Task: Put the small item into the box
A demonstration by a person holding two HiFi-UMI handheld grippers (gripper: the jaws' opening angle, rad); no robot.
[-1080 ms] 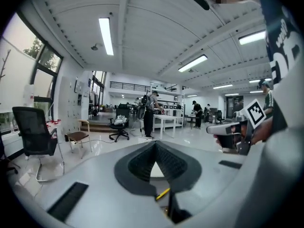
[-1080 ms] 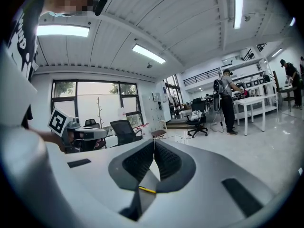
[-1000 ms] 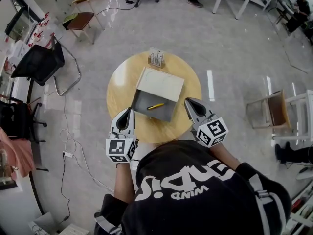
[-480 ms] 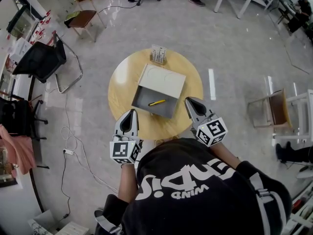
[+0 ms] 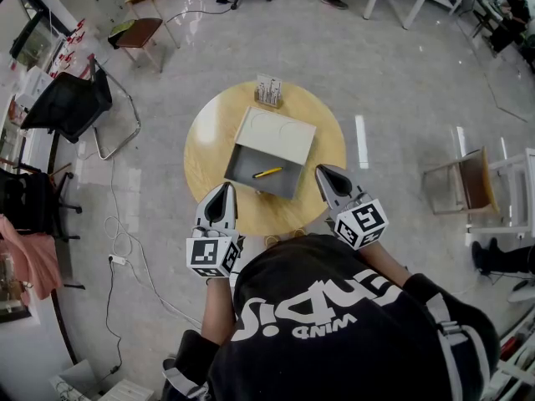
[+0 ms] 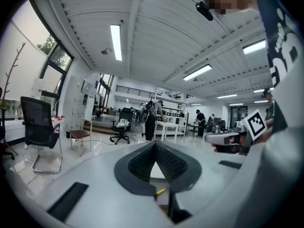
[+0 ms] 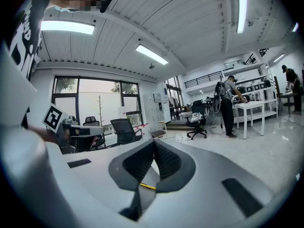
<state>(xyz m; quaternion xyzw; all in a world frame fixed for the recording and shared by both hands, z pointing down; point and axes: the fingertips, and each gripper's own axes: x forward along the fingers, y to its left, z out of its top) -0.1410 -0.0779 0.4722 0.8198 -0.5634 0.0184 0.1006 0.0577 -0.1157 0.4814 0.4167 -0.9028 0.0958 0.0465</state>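
A small yellow item (image 5: 267,172) lies inside the open grey box (image 5: 245,167), whose white lid (image 5: 274,135) is folded back, on a round wooden table (image 5: 205,140). My left gripper (image 5: 224,190) hovers at the table's near left edge, short of the box, jaws shut on nothing. My right gripper (image 5: 321,172) hangs just right of the box, also shut and empty. Through the gap under the left gripper's (image 6: 154,144) jaws the yellow item (image 6: 160,191) shows. The right gripper view shows its gripper (image 7: 154,141) shut too, with the yellow item (image 7: 147,186) below.
A small white rack (image 5: 267,93) stands at the table's far edge. A black office chair (image 5: 71,107) and a wooden-seat chair (image 5: 142,32) stand to the left, another chair (image 5: 464,190) to the right. Cables (image 5: 117,261) trail on the floor.
My left gripper has drifted slightly right and back toward me. The right gripper, box and yellow item are as before.
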